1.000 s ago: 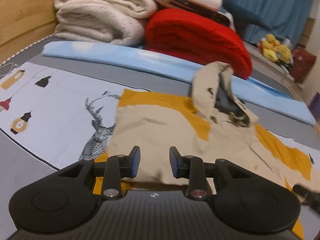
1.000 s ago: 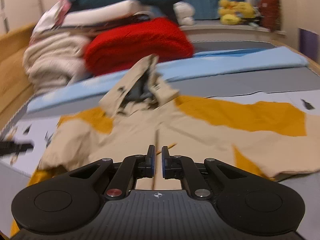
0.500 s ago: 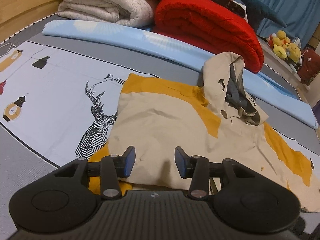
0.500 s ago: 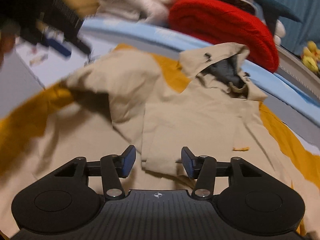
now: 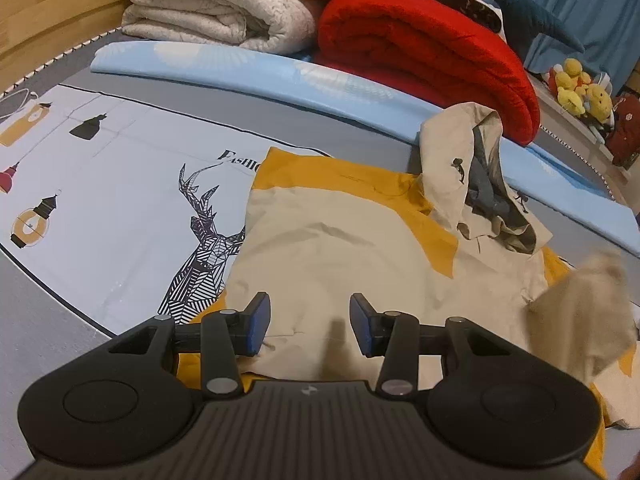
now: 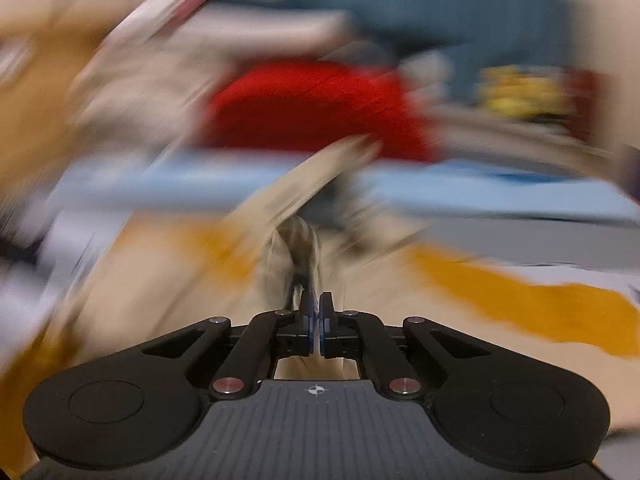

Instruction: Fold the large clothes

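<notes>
Beige-and-mustard jacket (image 5: 336, 248) lies spread on the bed (image 5: 120, 200), hood (image 5: 472, 172) at far end. Left hand-held gripper (image 5: 306, 330) hovers over the near hem w/ jaws apart, nothing between the pads. Right hand-held gripper (image 6: 316, 326) pinched closed on a fold of jacket fabric, view badly blurred. Beyond: light blue roll (image 5: 256, 68), then red blanket (image 5: 424, 52) & cream blanket (image 5: 216, 4).
</notes>
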Tool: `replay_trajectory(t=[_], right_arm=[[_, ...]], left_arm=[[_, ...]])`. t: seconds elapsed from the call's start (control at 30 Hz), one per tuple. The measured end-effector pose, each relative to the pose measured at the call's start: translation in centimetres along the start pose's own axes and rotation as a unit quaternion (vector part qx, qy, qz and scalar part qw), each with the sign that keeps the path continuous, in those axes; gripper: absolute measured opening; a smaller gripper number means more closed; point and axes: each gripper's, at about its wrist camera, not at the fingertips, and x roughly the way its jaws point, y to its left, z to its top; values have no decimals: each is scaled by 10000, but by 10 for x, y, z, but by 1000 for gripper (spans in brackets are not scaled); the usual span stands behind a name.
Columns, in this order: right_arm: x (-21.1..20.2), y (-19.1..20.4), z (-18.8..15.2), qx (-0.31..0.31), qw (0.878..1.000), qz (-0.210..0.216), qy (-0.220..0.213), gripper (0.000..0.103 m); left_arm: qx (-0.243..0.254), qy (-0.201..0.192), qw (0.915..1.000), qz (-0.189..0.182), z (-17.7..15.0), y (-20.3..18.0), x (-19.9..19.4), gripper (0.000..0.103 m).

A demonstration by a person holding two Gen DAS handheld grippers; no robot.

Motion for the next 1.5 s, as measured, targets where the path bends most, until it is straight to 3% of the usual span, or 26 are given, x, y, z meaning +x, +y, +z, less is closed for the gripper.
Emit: replay_trajectory(t=[0.07,0.17,0.2,0.27,0.3,0.4,0.57,0.63,0.73,0.8,0.87,0.93,1.0,1.07,1.13,1.2,1.27,1.33,1.43,1.5], right_arm=[[0,-33,8,683,9944,-803,-77,5],[11,-67,6,1259,9827,-1331,267,5],[15,-76,3,1487,9790,-1322,448,9],[22,-86,-5,1910,9709,-1205,796,35],[26,-90,-10,2137,9641,-1220,995,40],[36,-95,-24,2663,9423,-1364,1502,42],[54,-101,-50,3445,8953,-1603,2325,44],[59,-102,-58,3579,8862,-1581,2481,45],[66,-100,-58,3612,8877,-1471,2448,47],[67,-104,-55,3604,8933,-1384,2303,42],[66,-108,-50,3589,8987,-1383,2108,10],[56,-113,-42,3630,9053,-1309,1774,7],[44,-111,-23,3343,9252,-1319,1221,7],[38,-112,-10,3117,9356,-1451,801,7],[43,-119,-6,3037,9343,-1669,837,7],[54,-127,-9,3023,9265,-1908,1170,11],[57,-137,-15,3108,9127,-2297,1331,12],[57,-139,-12,3103,9110,-2402,1267,12],[61,-135,-7,3116,9229,-2000,1058,22],[67,-139,-15,3303,9234,-1495,1261,33]], left_arm=[[23,23,10000,9,-1,-1,2,48],[100,76,9999,38,-4,-3,7,48],[115,95,9999,47,-4,-3,9,48],[120,114,9998,70,-4,-3,11,48],[111,122,9998,78,-4,-3,12,48],[76,151,9998,96,-5,-3,16,49],[63,223,9997,116,-5,-5,23,50],[79,235,9996,111,-5,-6,25,51],[123,251,9995,109,-6,-8,27,52],[121,262,9995,123,-6,-8,28,52],[124,273,9995,128,-6,-8,29,52],[161,290,9994,136,-7,-8,31,52],[265,345,9989,147,-9,-8,34,52],[419,544,9973,240,-13,-8,40,53],[553,789,9945,422,-19,-7,50,53],[625,906,9925,541,-23,-5,55,53],[606,837,9931,561,-23,-3,53,53],[593,714,9943,526,-20,-5,48,53],[664,872,9924,559,-24,-5,55,53],[646,1061,9904,610,-30,-3,63,53]])
